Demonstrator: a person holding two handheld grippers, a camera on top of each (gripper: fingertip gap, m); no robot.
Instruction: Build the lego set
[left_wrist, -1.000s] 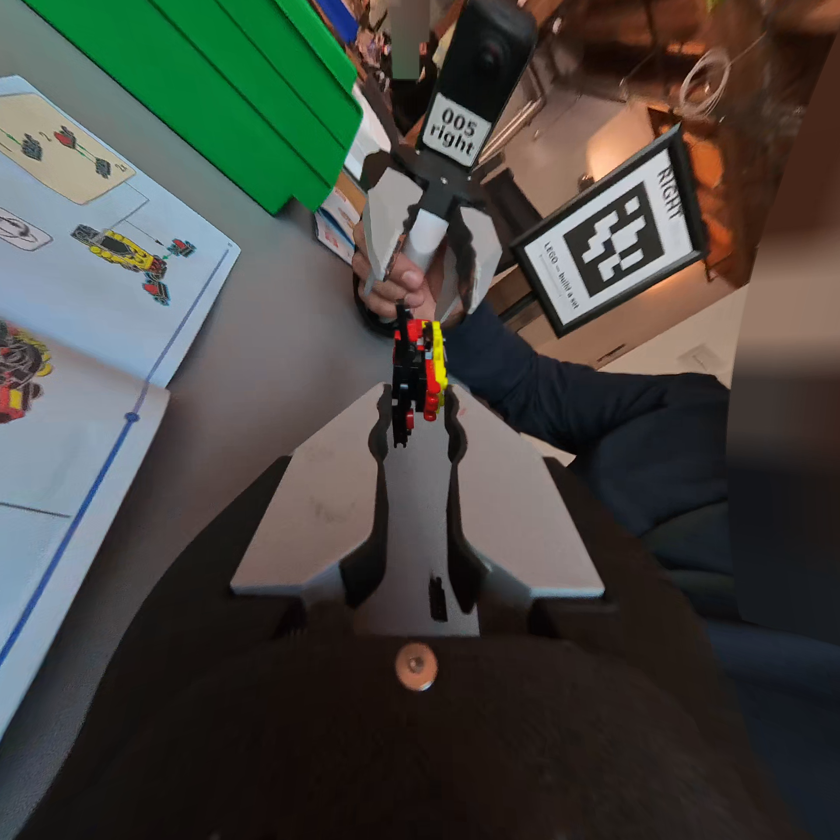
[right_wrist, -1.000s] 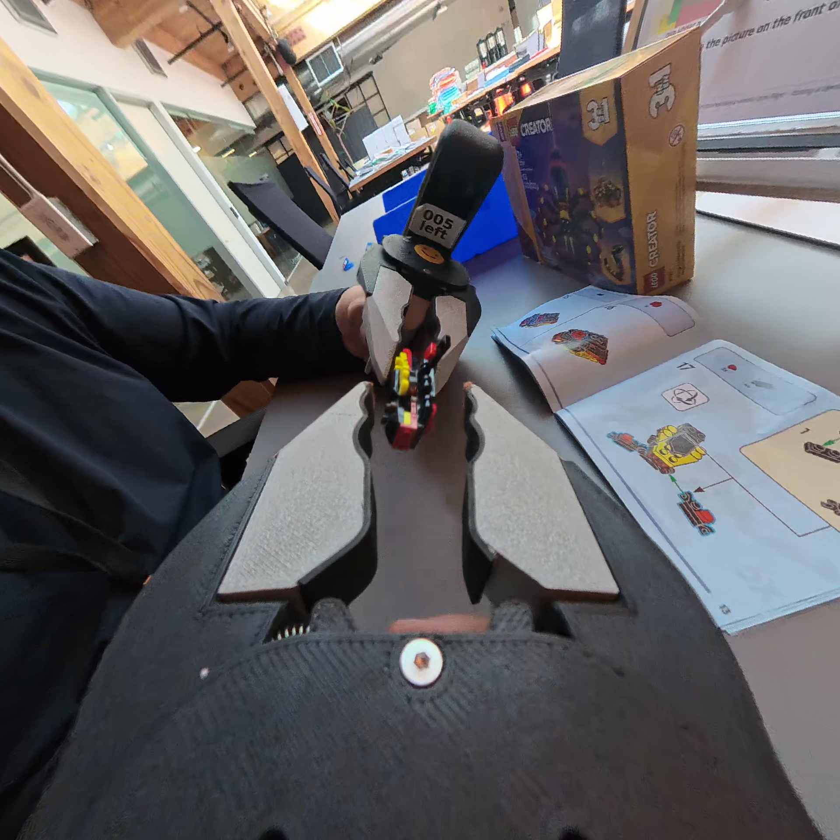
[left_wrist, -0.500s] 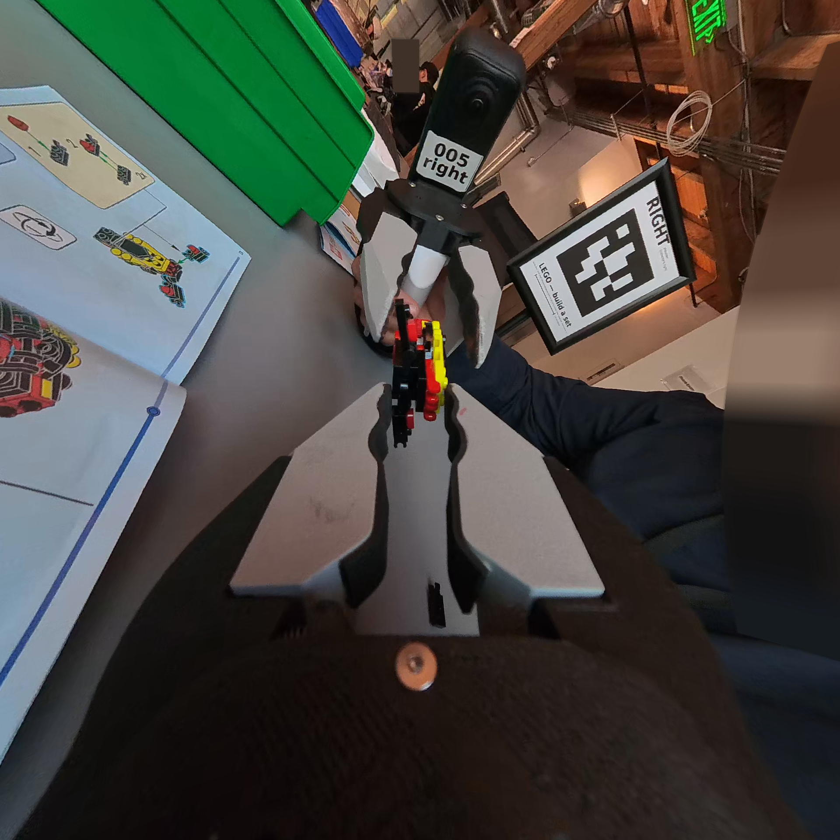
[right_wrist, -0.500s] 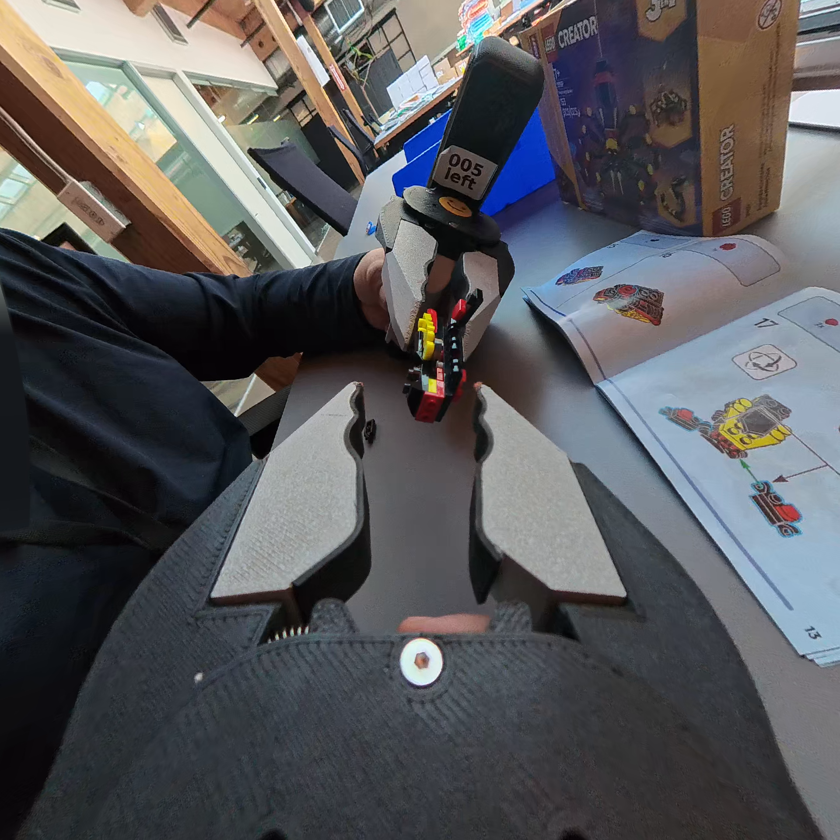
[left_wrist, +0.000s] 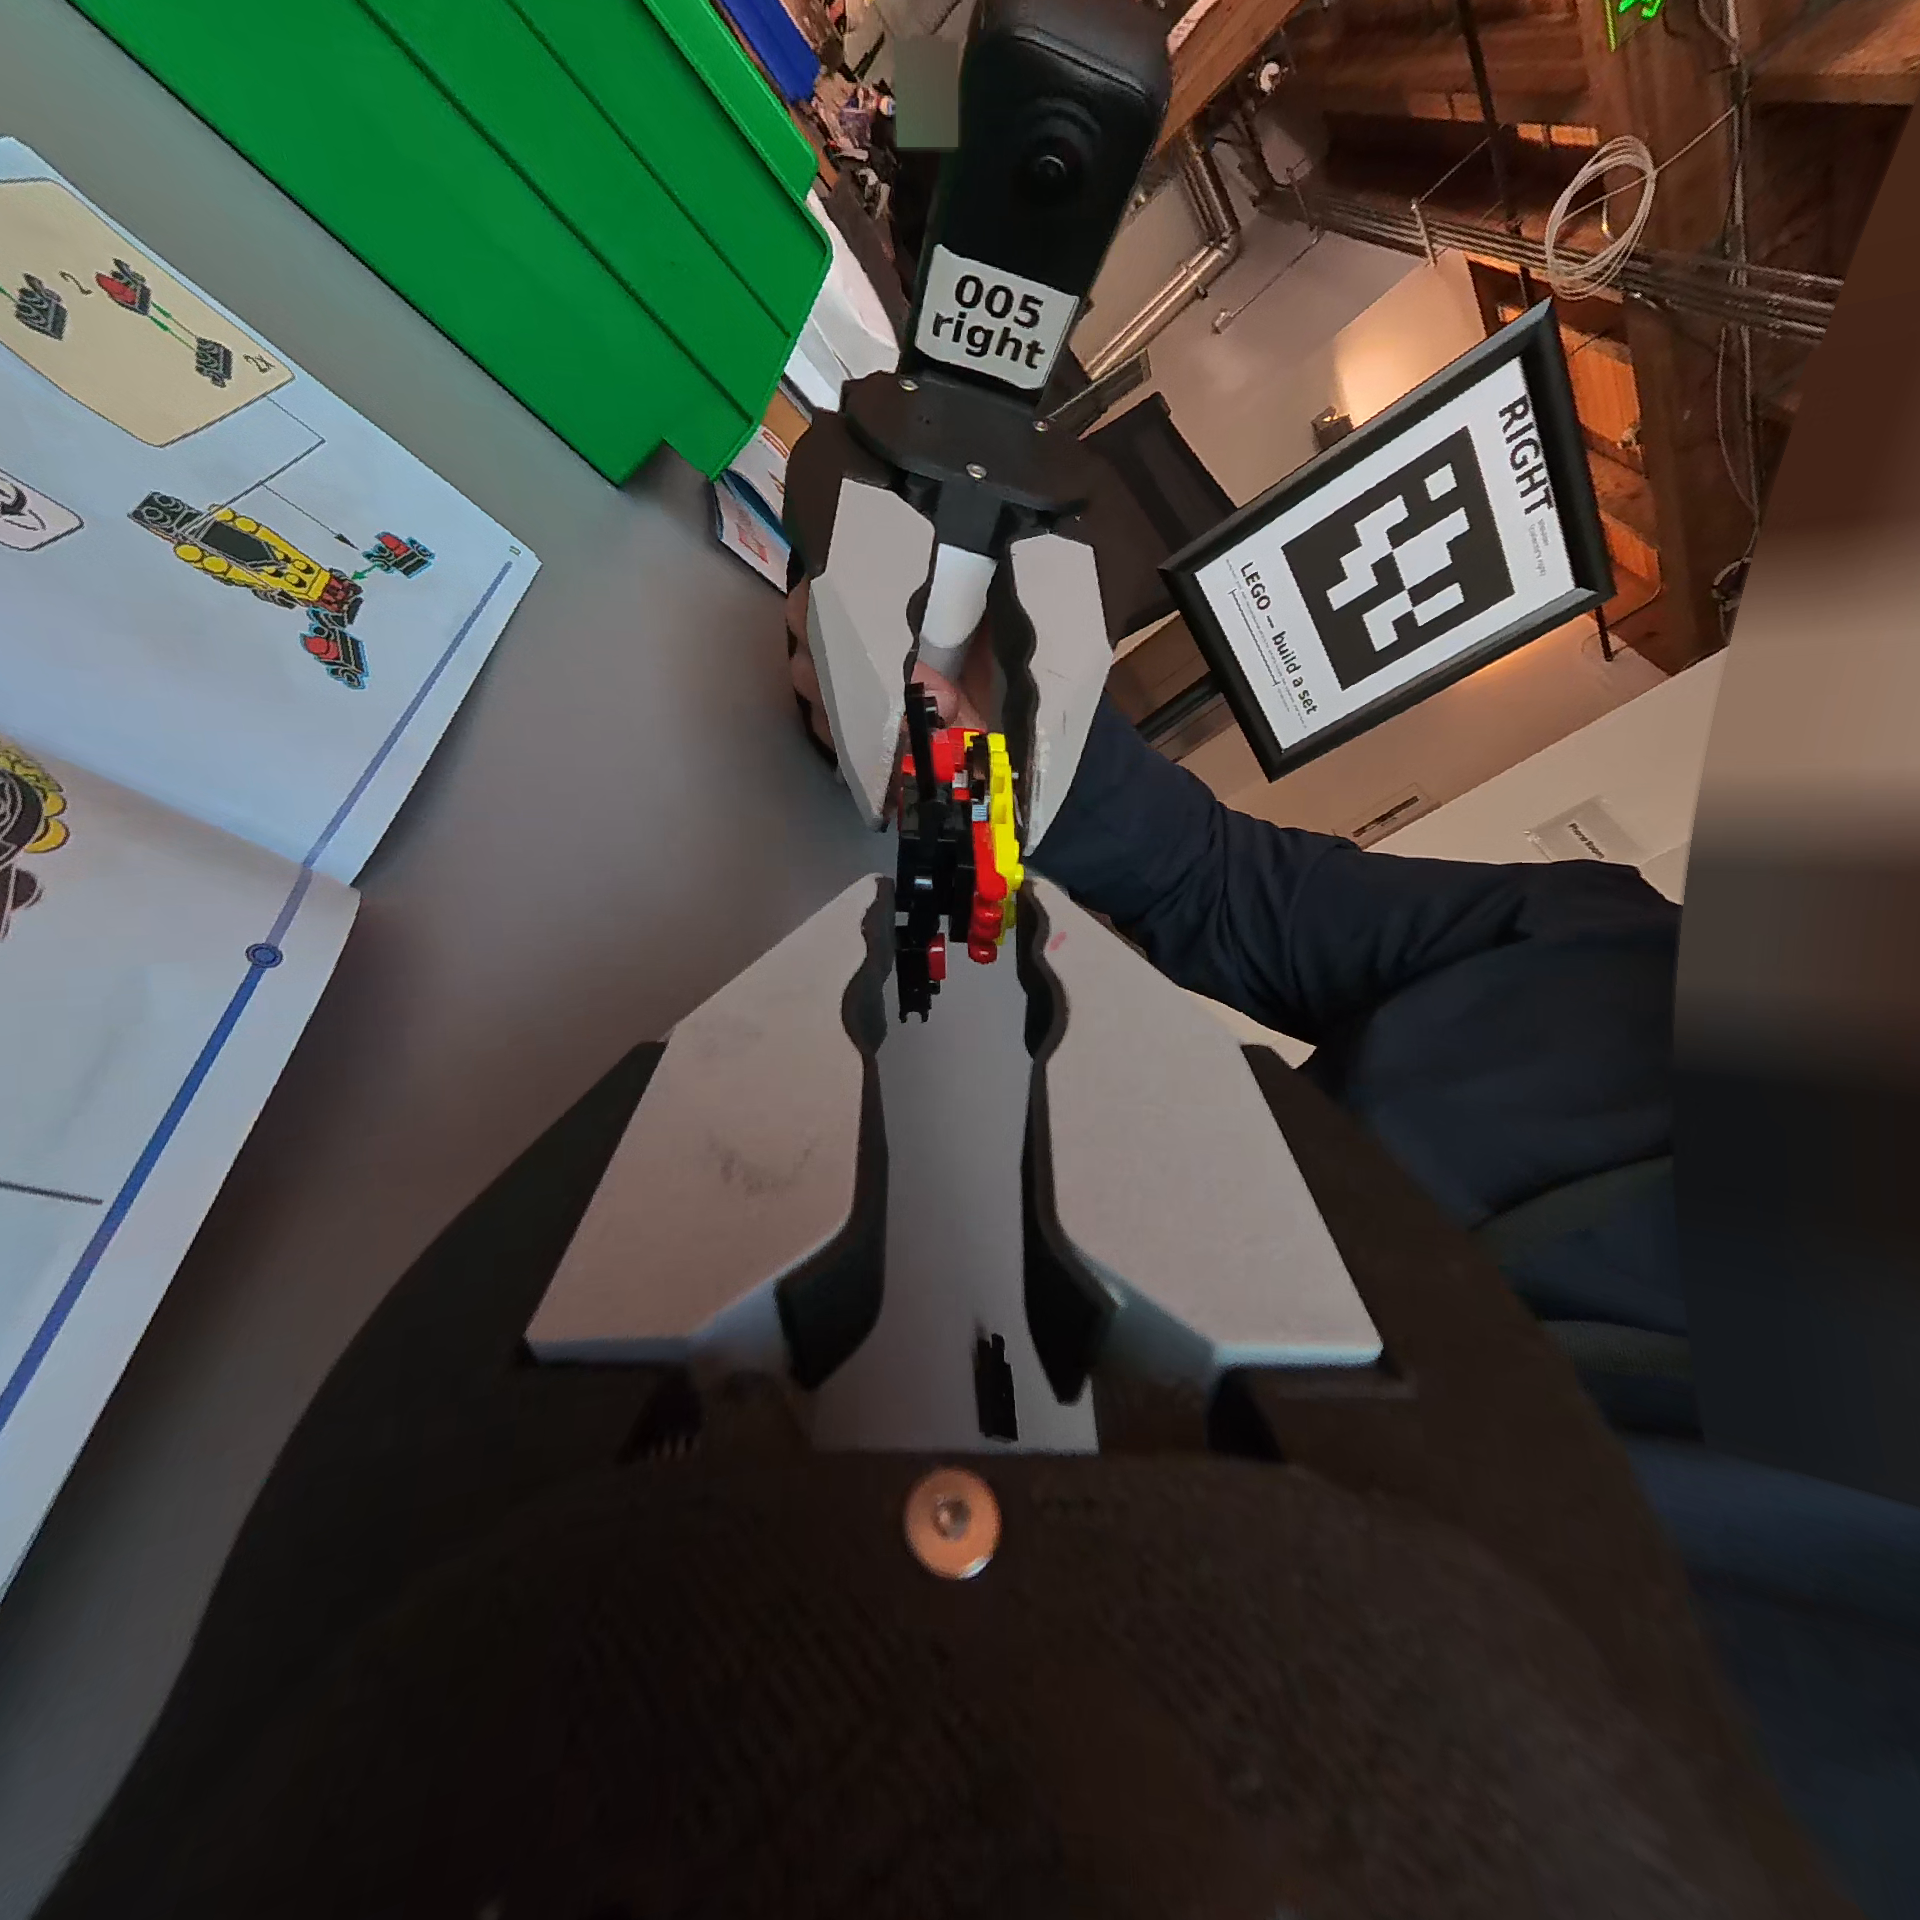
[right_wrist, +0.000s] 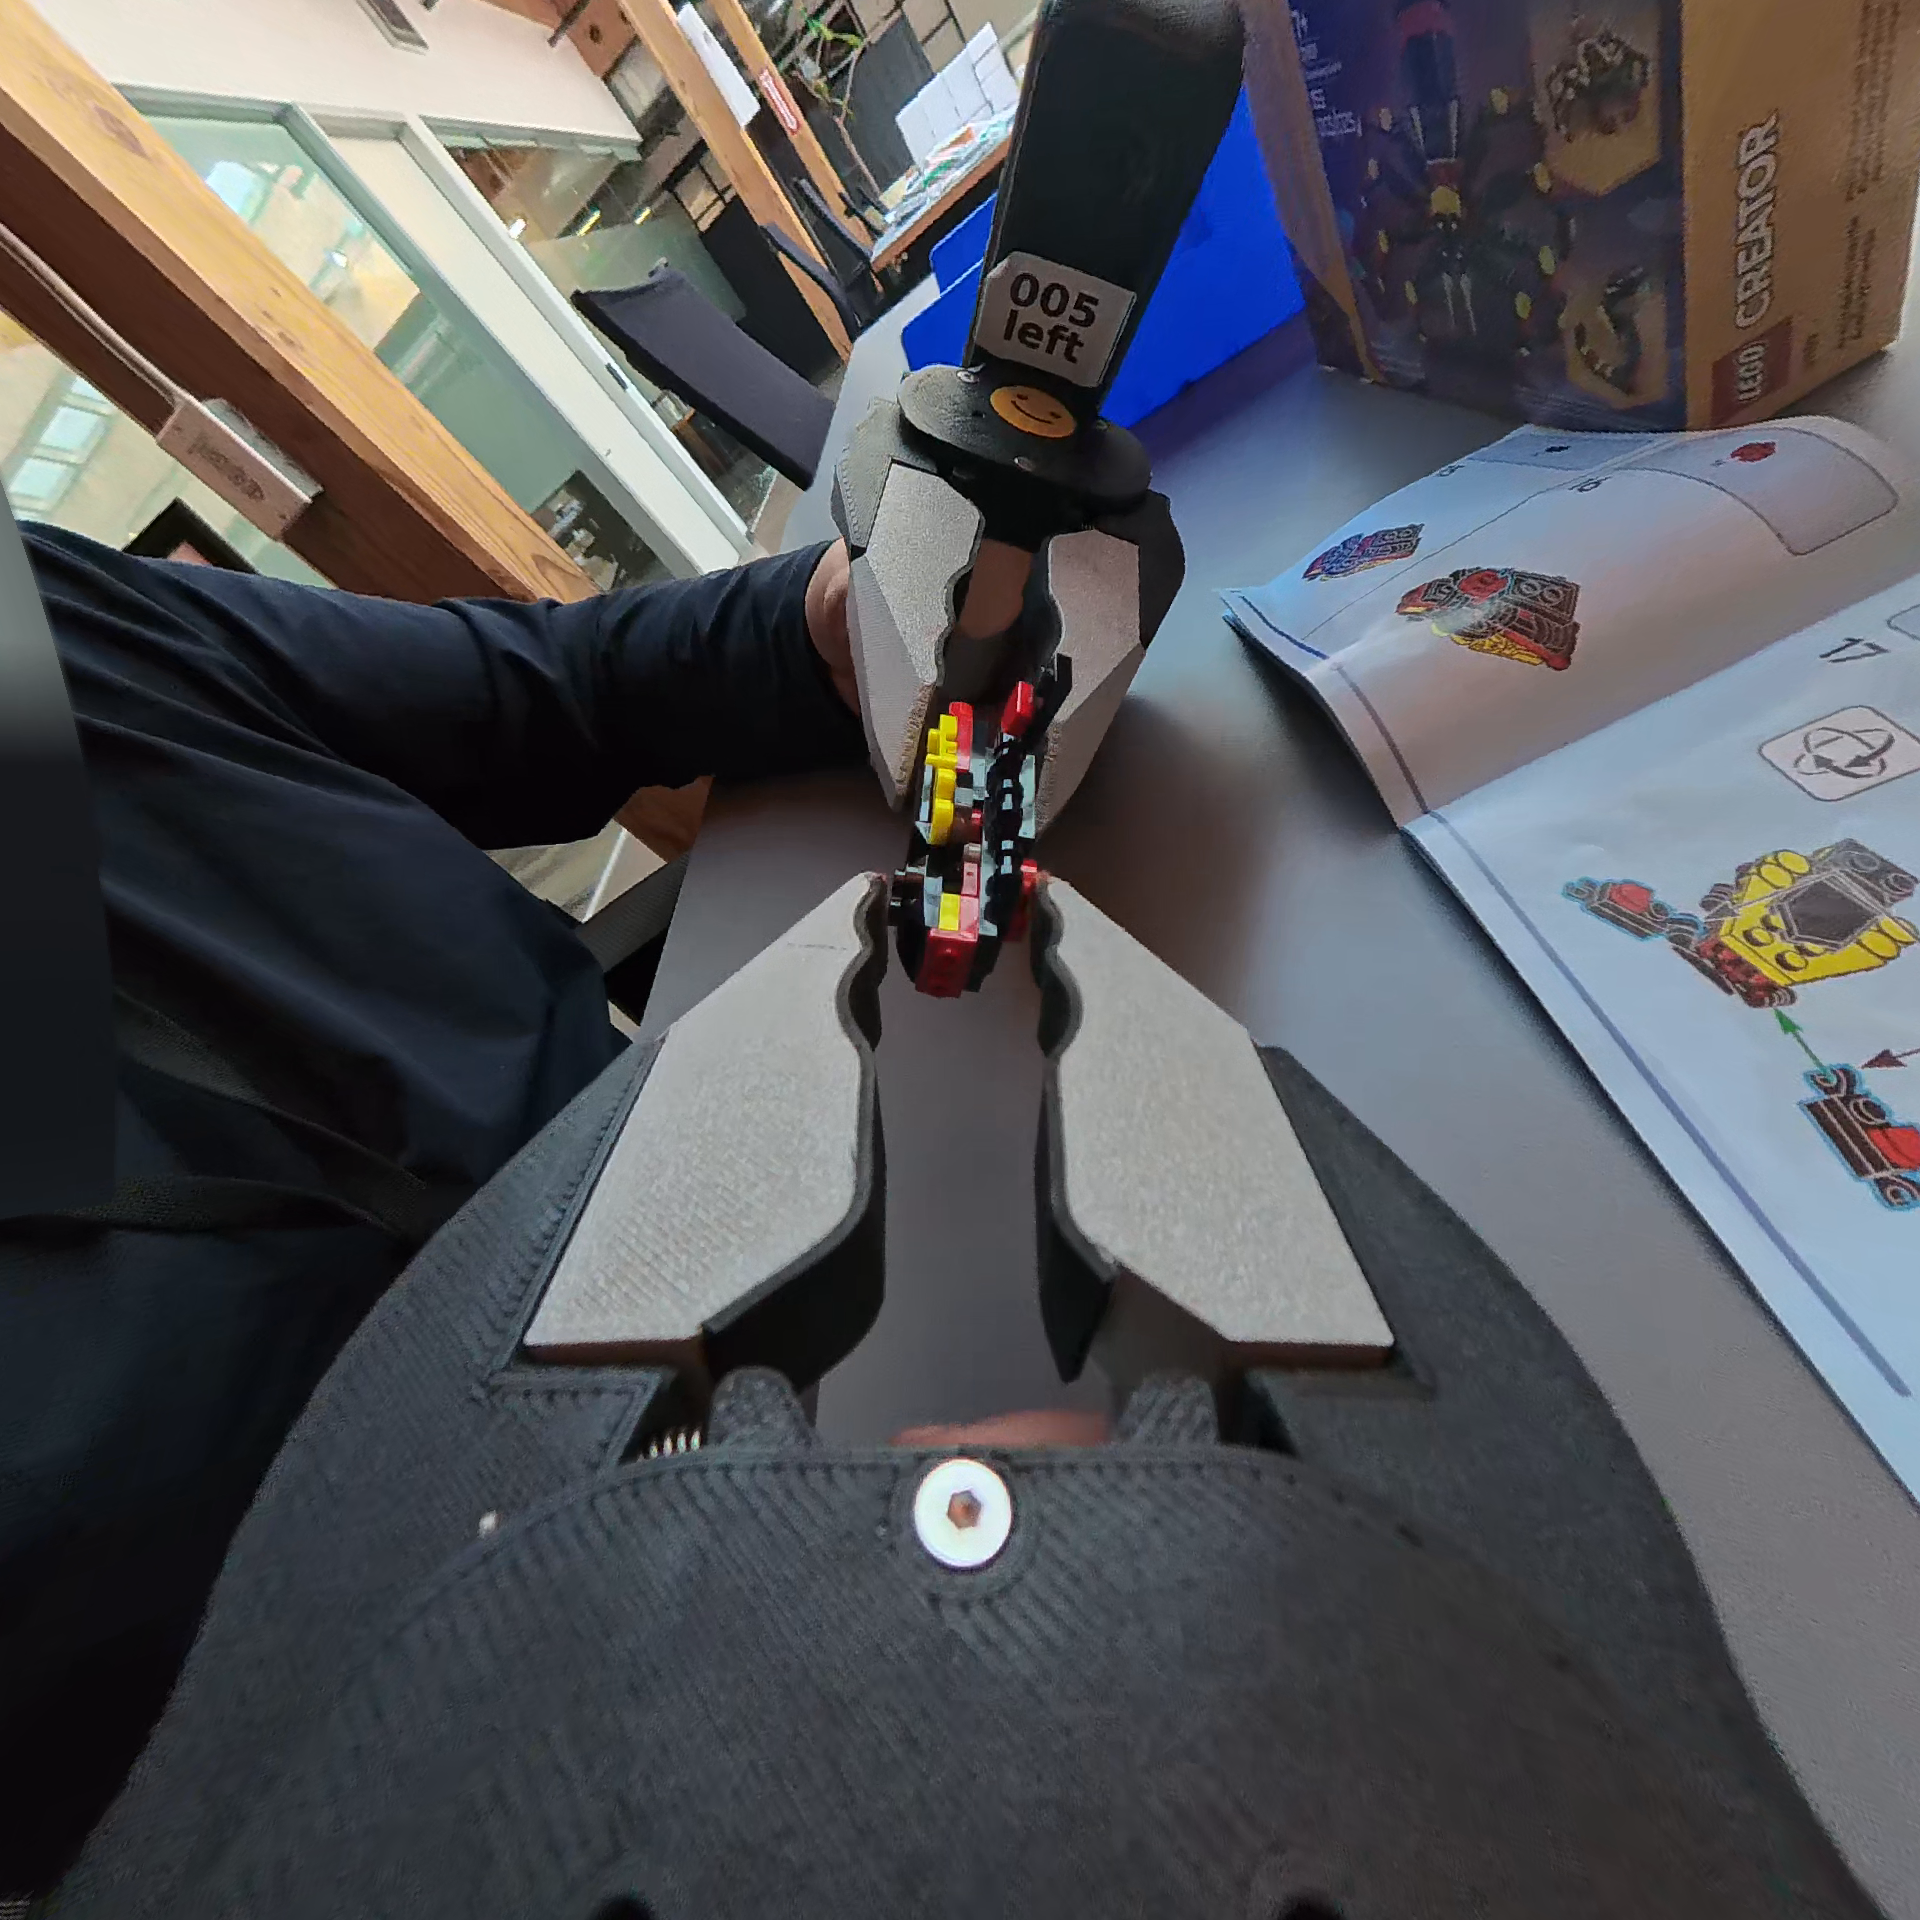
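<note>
A small red, yellow and black lego model (left_wrist: 992, 821) is held in the air between both grippers, above the grey table (left_wrist: 623, 779). My left gripper (left_wrist: 956, 899) is shut on its near end in the left wrist view. My right gripper (left_wrist: 961, 816) faces it from the far side, jaws closed around the model's other end. In the right wrist view the right gripper (right_wrist: 961, 894) pinches the model (right_wrist: 951, 951) at the fingertips. The left gripper (right_wrist: 977, 795) holds the far end there.
An open instruction booklet (left_wrist: 208, 675) lies on the table, also in the right wrist view (right_wrist: 1662, 935). Green bins (left_wrist: 468, 208) stand behind it. A lego box (right_wrist: 1558, 208) and a blue bin (right_wrist: 1195, 343) stand farther back. A framed marker sign (left_wrist: 1392, 561) and the person's dark sleeve (right_wrist: 312, 831) are close by. The tips of both grippers are at nearly the same place.
The right gripper has come up to the model and its jaws have narrowed from open to closed on it. The left gripper has kept hold of the model throughout.
</note>
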